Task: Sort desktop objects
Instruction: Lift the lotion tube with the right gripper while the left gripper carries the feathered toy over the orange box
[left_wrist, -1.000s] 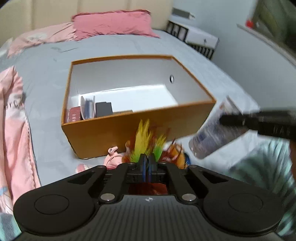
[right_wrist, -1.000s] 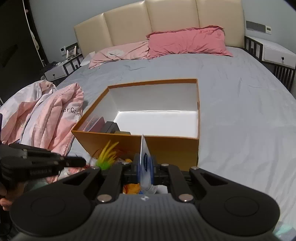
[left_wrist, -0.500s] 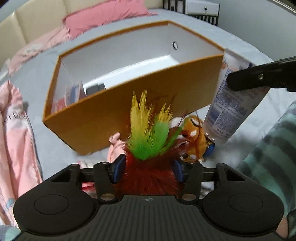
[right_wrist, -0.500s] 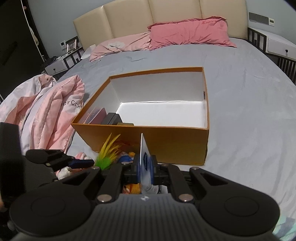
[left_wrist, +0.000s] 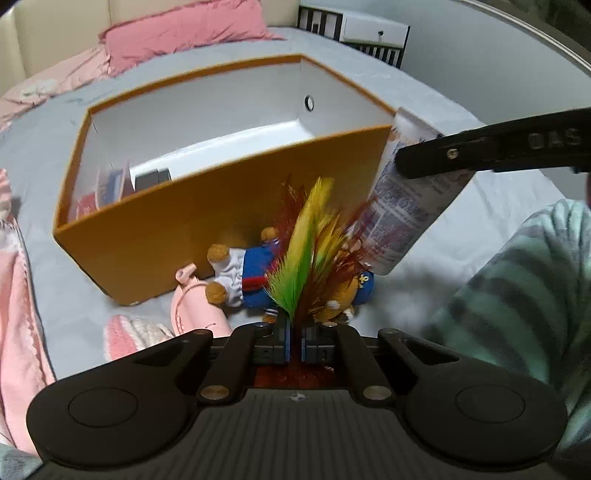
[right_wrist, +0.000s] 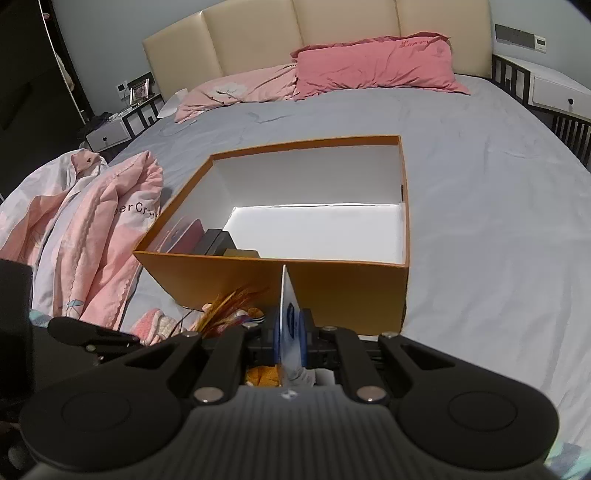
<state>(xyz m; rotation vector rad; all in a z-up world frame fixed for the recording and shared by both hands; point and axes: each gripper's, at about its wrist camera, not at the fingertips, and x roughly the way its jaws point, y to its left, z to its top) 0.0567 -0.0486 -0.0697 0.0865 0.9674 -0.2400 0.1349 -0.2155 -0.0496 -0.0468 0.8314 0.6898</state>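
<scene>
An orange box (left_wrist: 207, 218) with a white inside stands on the grey bed; it also shows in the right wrist view (right_wrist: 343, 291). Several small boxes (left_wrist: 122, 184) stand in its left end. My left gripper (left_wrist: 293, 341) is shut on a feather toy (left_wrist: 306, 243) with yellow, green and red feathers, held in front of the box. My right gripper (right_wrist: 290, 341) is shut on a white tube (right_wrist: 286, 314), seen edge on; the tube (left_wrist: 410, 199) hangs cap down at the right of the left wrist view.
A plush bear in blue (left_wrist: 255, 273) lies against the box front, with a pink pouch (left_wrist: 192, 306) and a pink knitted thing (left_wrist: 129, 332) beside it. A pink garment (right_wrist: 81, 236) is heaped left of the box. Pillows (right_wrist: 369, 66) lie at the headboard.
My left gripper opened wide half a second ago and has shut again on the feather toy's base. It has pulled back, uncovering the plush bear. The right gripper has held the tube throughout.
</scene>
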